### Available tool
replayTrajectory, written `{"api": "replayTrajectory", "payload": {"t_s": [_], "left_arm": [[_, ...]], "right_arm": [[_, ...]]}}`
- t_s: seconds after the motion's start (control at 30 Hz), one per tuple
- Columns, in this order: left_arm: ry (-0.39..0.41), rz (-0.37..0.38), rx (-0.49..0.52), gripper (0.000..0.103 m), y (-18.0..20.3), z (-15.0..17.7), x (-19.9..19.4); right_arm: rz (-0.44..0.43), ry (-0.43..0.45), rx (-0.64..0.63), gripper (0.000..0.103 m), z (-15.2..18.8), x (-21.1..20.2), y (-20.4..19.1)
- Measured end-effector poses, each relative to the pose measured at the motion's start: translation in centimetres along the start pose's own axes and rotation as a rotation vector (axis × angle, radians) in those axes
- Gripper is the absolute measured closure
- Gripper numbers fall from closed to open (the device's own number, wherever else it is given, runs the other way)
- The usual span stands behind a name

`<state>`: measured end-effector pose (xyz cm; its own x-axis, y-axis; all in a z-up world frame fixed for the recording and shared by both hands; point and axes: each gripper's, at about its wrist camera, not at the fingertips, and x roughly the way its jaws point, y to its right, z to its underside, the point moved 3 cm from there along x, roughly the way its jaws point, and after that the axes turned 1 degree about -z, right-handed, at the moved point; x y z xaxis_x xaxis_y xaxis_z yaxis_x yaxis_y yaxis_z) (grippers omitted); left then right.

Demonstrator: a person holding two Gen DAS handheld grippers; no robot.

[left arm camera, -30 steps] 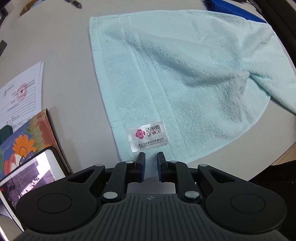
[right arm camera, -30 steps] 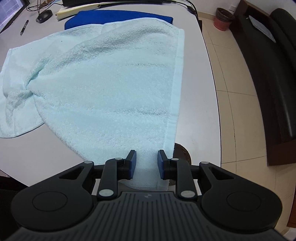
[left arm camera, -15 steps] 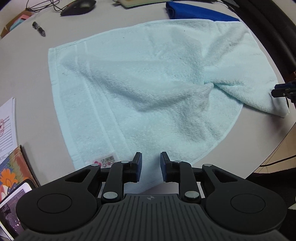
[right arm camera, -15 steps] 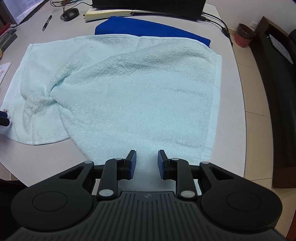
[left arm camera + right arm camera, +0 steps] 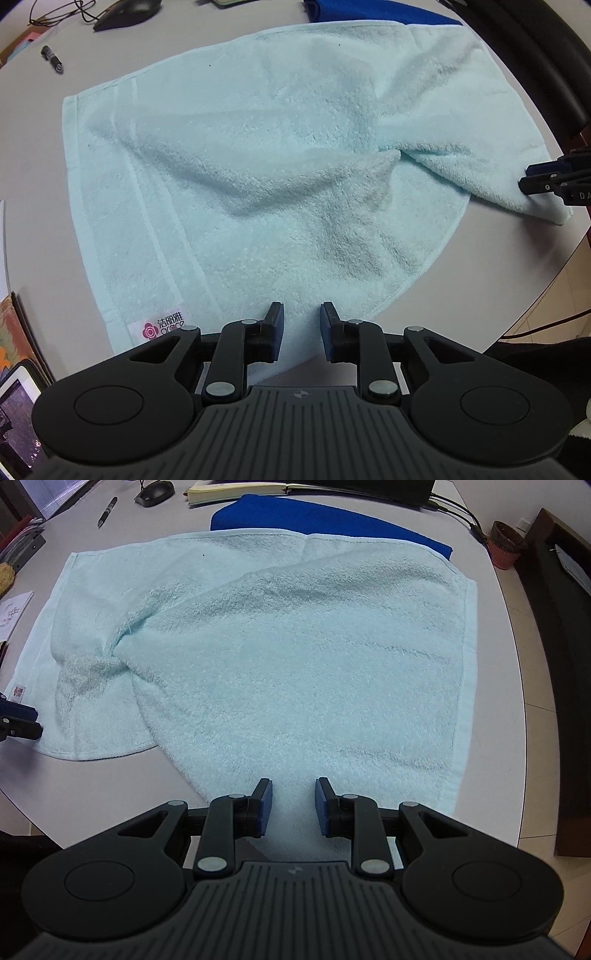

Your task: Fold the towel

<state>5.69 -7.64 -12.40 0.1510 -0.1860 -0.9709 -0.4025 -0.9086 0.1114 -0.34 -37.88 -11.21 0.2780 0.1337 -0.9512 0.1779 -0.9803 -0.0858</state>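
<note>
Left wrist view: left tongs [image 5: 298, 310] narrowly parted, blue pads [image 5: 276, 332] either side of the near hem of a pale aqua terry towel [image 5: 277, 166]. Cloth lying smooth in the gap, no pinch or bunching at the pads. Spread on the grey counter [image 5: 37, 129], mostly flat, with one raised diagonal ridge gathering to a twisted pucker right of centre. Banded short hem on the left, with a white sewn label [image 5: 162, 325] bearing a pink flower at the near left corner, just beside the left finger. Long axis running left to right across the view, label end to the left. At the far right, right tongs [image 5: 526, 181] touching the folded-over end of the towel near the counter's edge. Beyond the far hem, a royal blue cloth [image 5: 369, 11] partly tucked under it, and a black computer mouse [image 5: 125, 13] well apart.

Right wrist view: right tongs likewise a narrow gap apart, straddling the near edge of the towel close to its right corner. Fabric filling the gap, smooth, nothing visibly clamped. Same pucker now left of centre, with a fold climbing diagonally toward the far right corner. Plain hem down the right side, near the counter's curved rim. Long axis again left to right, label end far left beside the left tongs at the frame edge.
</note>
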Motion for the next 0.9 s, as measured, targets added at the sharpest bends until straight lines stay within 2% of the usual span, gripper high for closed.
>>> {"api": "replayTrajectory", "payload": {"t_s": [0.67,0.9], "left_arm": [[-0.036,-0.038,0.003,0.078,-3.1,2.7,-0.6],[-0.05,-0.024,-0.017,0.078,-4.3,3.5,-0.9]], "right_arm": [[0.052,-0.031,0.015,0.078,0.9,-0.5,3.7],[0.062,-0.037,0.022,0.078,0.9,-0.6,4.6]]}}
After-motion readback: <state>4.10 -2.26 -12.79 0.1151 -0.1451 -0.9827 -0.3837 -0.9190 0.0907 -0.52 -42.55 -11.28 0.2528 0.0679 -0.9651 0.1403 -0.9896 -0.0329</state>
